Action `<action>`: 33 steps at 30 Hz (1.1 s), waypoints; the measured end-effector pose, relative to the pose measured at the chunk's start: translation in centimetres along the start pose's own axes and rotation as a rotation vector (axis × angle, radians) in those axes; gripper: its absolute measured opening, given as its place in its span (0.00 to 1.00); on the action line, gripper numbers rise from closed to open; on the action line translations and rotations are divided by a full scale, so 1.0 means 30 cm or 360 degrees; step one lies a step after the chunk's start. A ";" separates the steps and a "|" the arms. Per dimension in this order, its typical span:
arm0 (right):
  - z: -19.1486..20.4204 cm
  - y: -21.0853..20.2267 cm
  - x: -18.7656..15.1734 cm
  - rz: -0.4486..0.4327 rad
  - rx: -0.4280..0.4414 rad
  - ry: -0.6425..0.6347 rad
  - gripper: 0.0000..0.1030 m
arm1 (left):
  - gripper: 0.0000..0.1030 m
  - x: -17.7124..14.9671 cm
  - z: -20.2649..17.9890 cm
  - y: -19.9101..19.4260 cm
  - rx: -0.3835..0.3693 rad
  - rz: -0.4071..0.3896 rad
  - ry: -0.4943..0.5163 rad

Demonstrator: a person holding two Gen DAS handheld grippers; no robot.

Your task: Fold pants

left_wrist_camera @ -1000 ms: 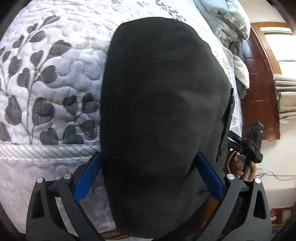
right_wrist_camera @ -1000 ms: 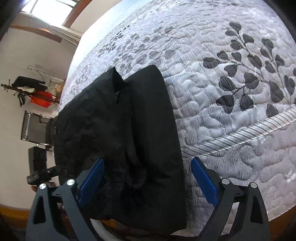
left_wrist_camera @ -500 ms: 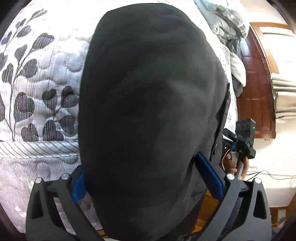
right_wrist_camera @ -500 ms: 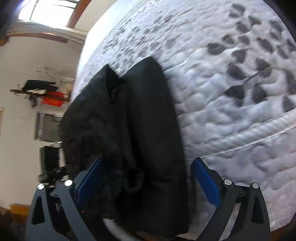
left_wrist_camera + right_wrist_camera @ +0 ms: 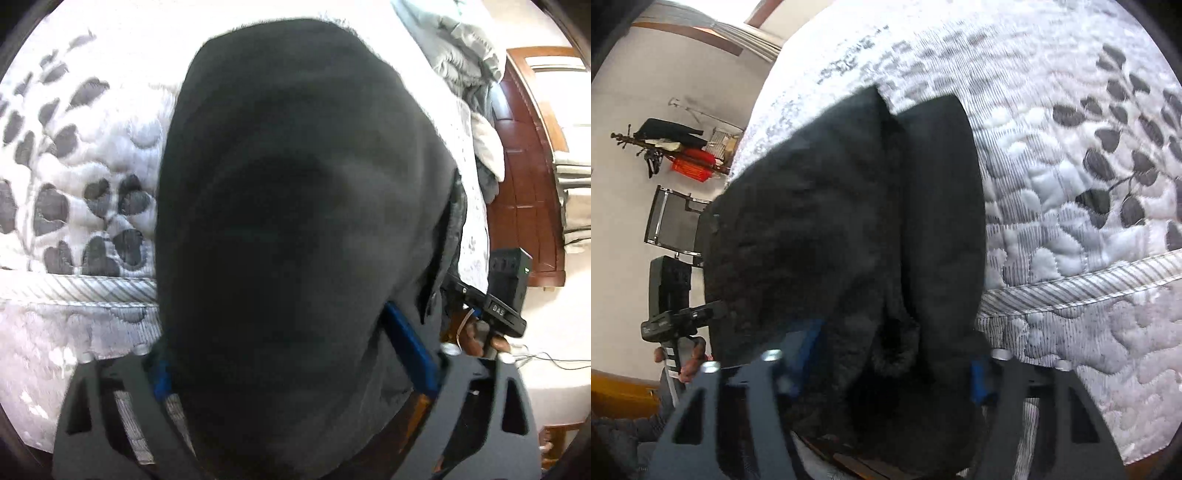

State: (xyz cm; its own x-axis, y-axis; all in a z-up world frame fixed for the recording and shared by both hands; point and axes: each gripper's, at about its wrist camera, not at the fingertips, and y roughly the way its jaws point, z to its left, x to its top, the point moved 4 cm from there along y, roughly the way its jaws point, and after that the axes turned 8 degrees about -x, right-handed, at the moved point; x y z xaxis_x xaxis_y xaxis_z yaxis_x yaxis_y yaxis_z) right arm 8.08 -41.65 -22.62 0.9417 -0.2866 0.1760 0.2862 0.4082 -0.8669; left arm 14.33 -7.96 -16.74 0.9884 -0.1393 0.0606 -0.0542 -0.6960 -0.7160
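Draping over the near edge of the white quilted mattress with grey leaf print [image 5: 74, 177], the black fleece-lined pants [image 5: 295, 221] lie folded lengthwise, upper end on the bed, lower end hanging off. Left gripper [image 5: 295, 373]: blue-padded fingers [image 5: 410, 350] drawn in against both sides of the hanging cloth, pinching it. Right gripper [image 5: 886, 365]: blue pads pressed into the fuzzy lining and smooth outer layer, likewise pinching the pants [image 5: 849, 240]. Crumpled grey bedding [image 5: 465, 48] lies at the far corner, beside a dark red wooden headboard [image 5: 524, 177].
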 end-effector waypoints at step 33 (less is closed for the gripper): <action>0.363 -0.080 0.487 -0.0267 -0.0035 -0.0320 0.36 | 0.25 0.454 -0.119 -0.323 0.0085 -0.0509 0.0248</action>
State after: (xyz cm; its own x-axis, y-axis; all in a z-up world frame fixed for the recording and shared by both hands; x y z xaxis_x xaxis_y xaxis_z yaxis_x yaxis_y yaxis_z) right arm 23.08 -37.38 -12.90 0.8983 -0.1696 0.4052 0.4393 0.3500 -0.8274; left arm 27.81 -5.63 -6.48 0.9204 -0.0288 0.3898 0.2661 -0.6844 -0.6788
